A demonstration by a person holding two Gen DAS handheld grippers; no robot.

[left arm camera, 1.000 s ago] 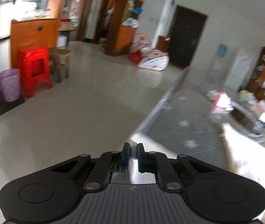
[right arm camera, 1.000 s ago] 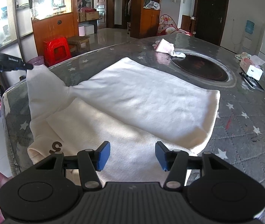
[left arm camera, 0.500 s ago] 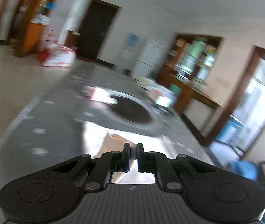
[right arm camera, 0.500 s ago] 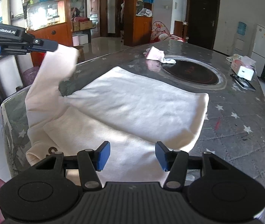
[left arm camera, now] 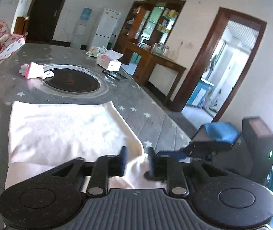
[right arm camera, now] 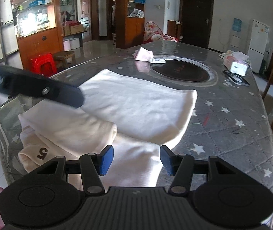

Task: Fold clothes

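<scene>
Shirt: your white shirt [right arm camera: 136, 103] lies on the gray table [right arm camera: 232, 126], near the edge closest to you. It is partly folded, and one sleeve [right arm camera: 69, 126] lies across the lower part.

Number: a brown 5 [right arm camera: 42, 153] shows on the bunched bit at the near left corner.

Left gripper: your left gripper [left arm camera: 136, 161] has its fingers a little way apart. White cloth sits in the gap, but the fingers do not look pressed onto it (the blur makes this hard to be sure). It is low over the shirt, likely because that is where the sleeve is meant to rest.

Right gripper: your right gripper [right arm camera: 136, 160] is wide apart and holds nothing. It hangs just over the near edge of the shirt, maybe ready to pin the cloth or grab the next part.

Other stuff: a small pink cloth [right arm camera: 144, 54] and a tissue box [right arm camera: 236, 65] sit by the dark round plate [right arm camera: 180, 71], well apart from the shirt, so they should not get in your way.

Next: I think you should lift your left gripper clear without dragging the sleeve, then fold the bottom part up.

Watch out: the near left corner hangs close to the table edge and could slip off.
</scene>
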